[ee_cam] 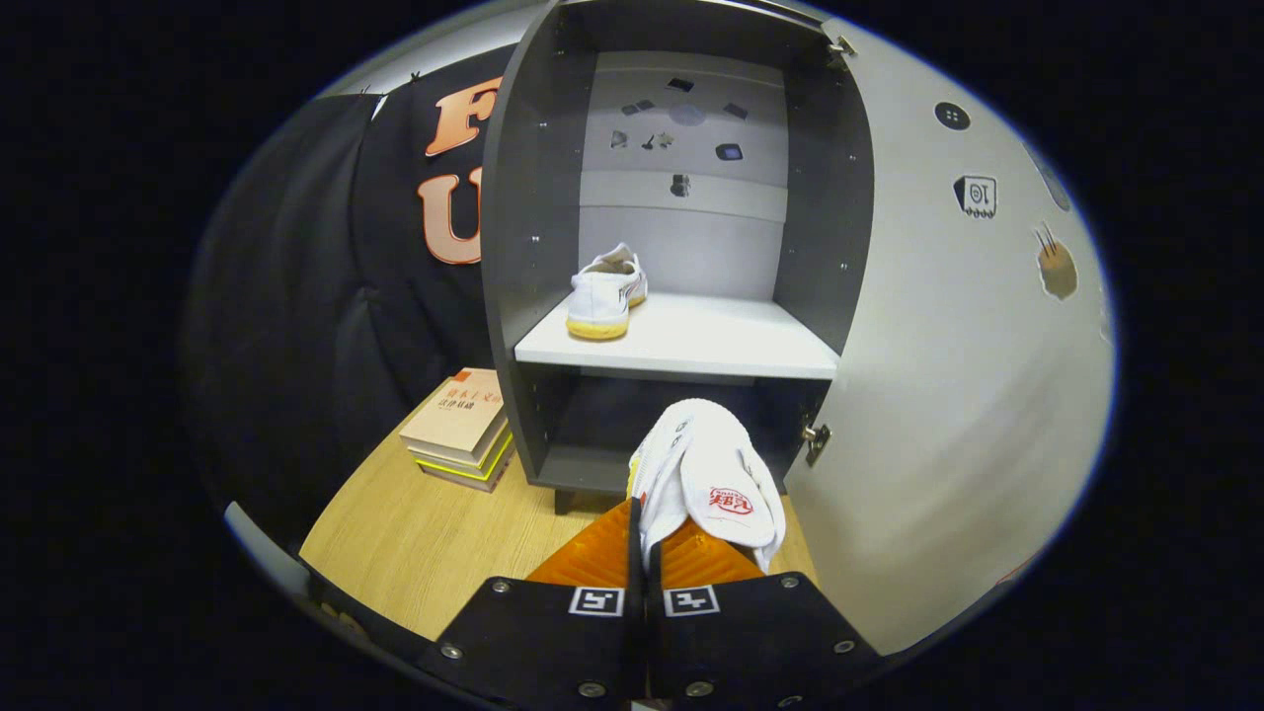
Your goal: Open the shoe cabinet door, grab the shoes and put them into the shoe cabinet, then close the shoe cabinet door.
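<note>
The gripper [647,538] has its two fingers drawn close together, pinching the fabric edge of a white canvas shoe [711,479] between them, so the jaws stand narrow and clamped on the shoe. The shoe hangs just ahead of the fingertips with its opening turned toward the camera, and a red mark shows on the insole. It sits in front of the lower compartment of the shoe cabinet [533,247], a dark grey unit standing on a light wooden floor [415,543]. The cabinet door [948,395] is swung wide open to the right of the held shoe, its pale inner face carrying a few small stickers and a metal hinge near its lower inner corner. Inside, a white shelf [711,346] divides the cabinet, and a second white shoe [607,293] with a yellowish sole rests on the shelf's left part, heel toward the camera. The back panel above it has several small dark marks stuck on it. To the left of the cabinet, just beside its base, a stack of books [462,430] lies on the floor, in front of the black cloth wall [326,276].
</note>
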`<state>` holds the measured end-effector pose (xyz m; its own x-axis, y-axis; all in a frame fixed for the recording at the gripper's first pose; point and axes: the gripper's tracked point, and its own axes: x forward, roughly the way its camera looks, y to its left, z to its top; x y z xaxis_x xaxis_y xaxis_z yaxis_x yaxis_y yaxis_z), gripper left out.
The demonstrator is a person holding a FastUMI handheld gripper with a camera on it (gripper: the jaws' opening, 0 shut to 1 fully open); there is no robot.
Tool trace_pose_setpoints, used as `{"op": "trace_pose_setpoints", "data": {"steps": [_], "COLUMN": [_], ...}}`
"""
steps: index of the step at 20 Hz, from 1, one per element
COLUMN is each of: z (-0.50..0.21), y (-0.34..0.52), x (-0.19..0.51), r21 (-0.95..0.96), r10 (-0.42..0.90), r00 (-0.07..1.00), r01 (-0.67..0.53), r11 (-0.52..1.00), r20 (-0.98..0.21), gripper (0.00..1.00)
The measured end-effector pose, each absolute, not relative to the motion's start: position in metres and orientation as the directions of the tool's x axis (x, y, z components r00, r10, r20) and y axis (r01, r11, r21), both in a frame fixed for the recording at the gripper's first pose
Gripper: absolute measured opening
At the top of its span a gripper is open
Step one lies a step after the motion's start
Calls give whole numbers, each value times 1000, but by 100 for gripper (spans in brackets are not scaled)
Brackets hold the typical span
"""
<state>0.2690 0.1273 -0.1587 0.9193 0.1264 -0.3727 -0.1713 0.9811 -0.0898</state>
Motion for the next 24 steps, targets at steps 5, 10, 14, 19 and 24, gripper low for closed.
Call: {"op": "trace_pose_setpoints", "data": {"steps": [5,10,14,19,24], "z": [-106,-71,-60,-66,-83], "y": [127,120,119,112,104], "x": [322,384,447,522,574], "r21": [-126,-152,-165,-197,-193], "r10": [125,110,112,85,61], "r00": [940,950,949,936,917], "r01": [-172,-160,-166,-160,-147], "r11": [977,975,972,967,970], "r20": [-317,-292,-295,-341,-393], "gripper": [1,0,1,1,0]}}
